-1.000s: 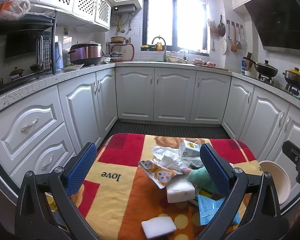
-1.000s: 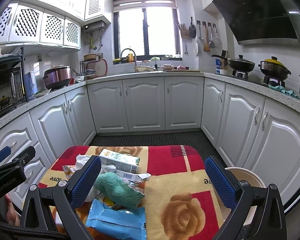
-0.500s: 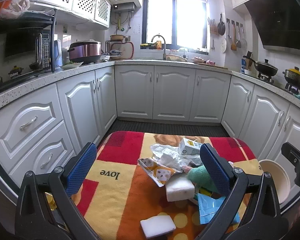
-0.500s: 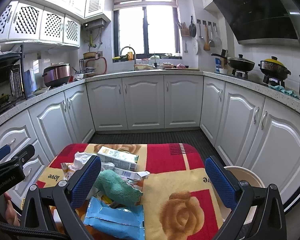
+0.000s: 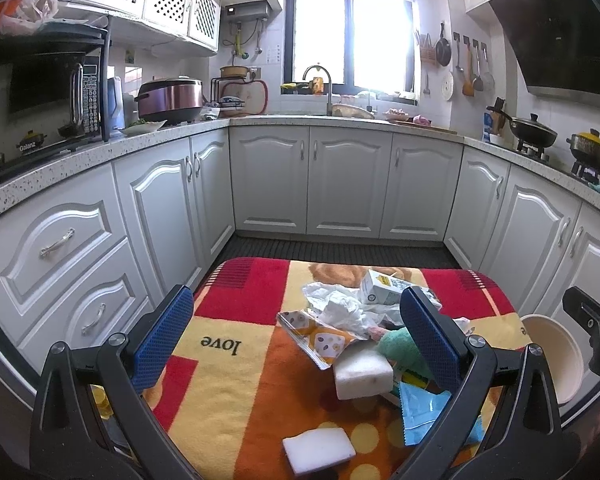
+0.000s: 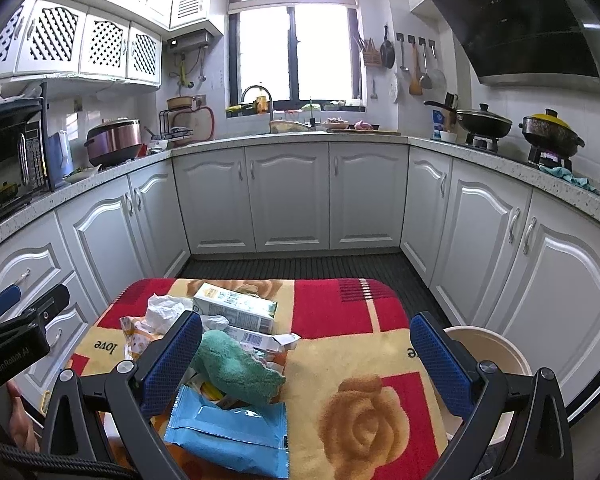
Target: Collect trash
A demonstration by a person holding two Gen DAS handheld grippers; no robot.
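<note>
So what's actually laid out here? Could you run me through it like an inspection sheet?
Surface: a small table under a red, orange and yellow blanket with rose prints and the word "love".
Job's things: crumpled white paper, milk carton, printed snack wrapper, blue foil packet, all heaped together.
Clutter: green cloth, two white sponge blocks.
Bin: a cream bucket beside the table.
Grippers: left gripper open, empty, above the blanket; right gripper open, empty.
Cables: nothing seen.
Surroundings: white kitchen cabinets, microwave, rice cooker, pots on a stove.
</note>
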